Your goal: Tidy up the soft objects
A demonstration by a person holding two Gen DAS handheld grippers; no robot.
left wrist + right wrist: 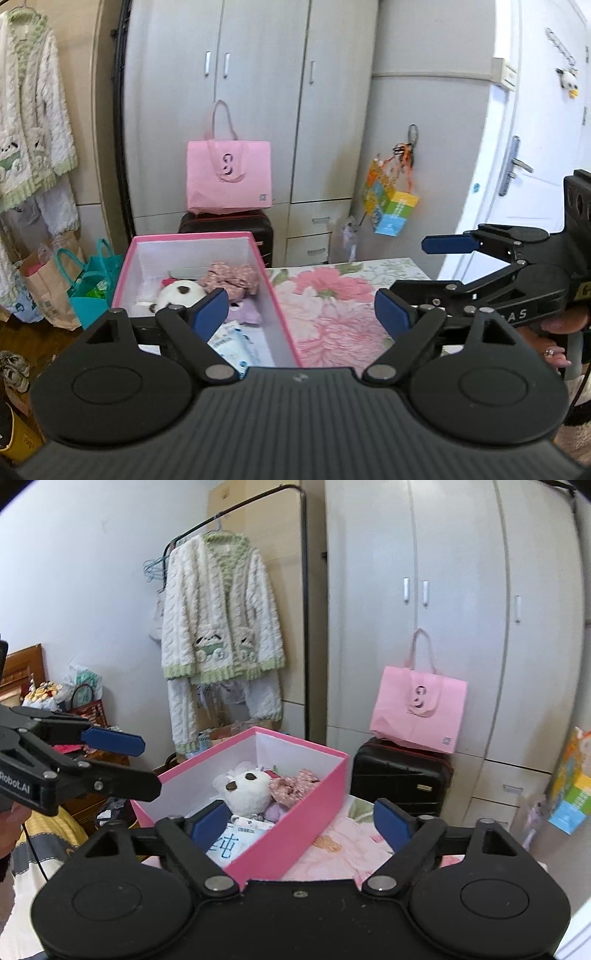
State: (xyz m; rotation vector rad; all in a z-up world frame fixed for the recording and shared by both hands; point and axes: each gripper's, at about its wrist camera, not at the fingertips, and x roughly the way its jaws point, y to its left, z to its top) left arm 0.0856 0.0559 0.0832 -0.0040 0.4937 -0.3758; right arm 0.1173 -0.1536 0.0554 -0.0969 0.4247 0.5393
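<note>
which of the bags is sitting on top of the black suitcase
The pink tote bag, resting on the black suitcase; the teal bags and brown paper bag stand on the floor.

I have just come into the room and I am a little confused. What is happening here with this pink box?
A person holds a two-finger gripper in each hand above a table with a floral cloth. Both the left gripper and the right gripper are open and hold nothing. The pink box stands open on the table and already contains a white plush toy, a pink floral fabric piece, something lilac and a white packet.
</note>
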